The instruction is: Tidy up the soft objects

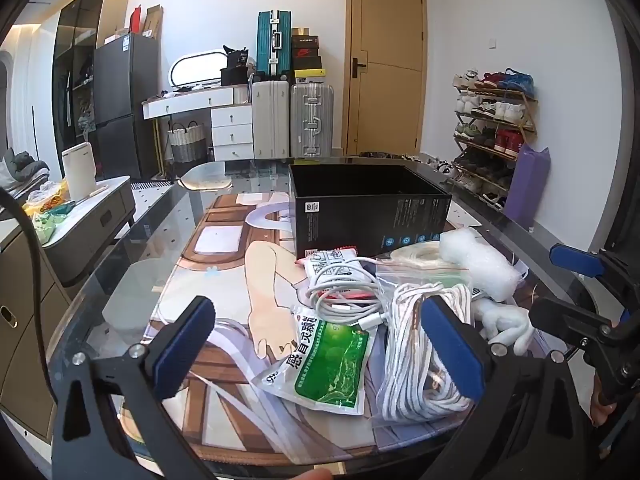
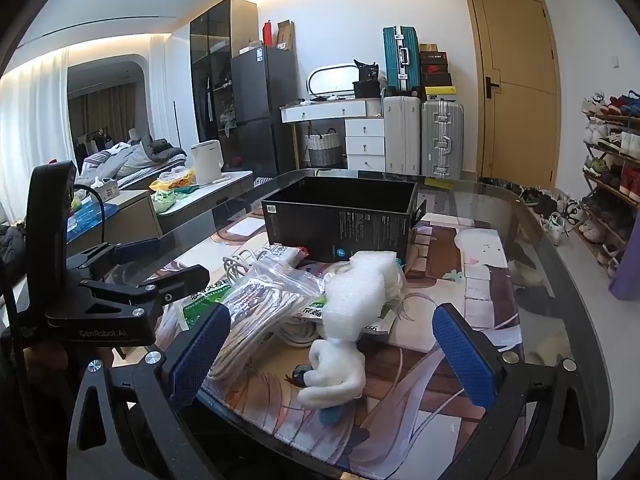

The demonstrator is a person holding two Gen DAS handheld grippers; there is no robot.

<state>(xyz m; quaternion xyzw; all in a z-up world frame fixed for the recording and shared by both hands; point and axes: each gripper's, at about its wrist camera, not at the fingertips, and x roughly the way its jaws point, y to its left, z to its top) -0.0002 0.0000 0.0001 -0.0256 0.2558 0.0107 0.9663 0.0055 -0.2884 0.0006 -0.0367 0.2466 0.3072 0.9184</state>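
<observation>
Both tongs — left [image 1: 320,344] and right [image 2: 332,346] — hung spread apart and empty over the soft clutter heaped on the surface just before the open black cardboard box [image 2: 340,216] — white plush toy [image 2: 334,376] nearest, likely first in.

Left hand-held gripper [image 1: 318,344] and right hand-held gripper [image 2: 334,344] hover side by side, jaws wide apart.
</observation>
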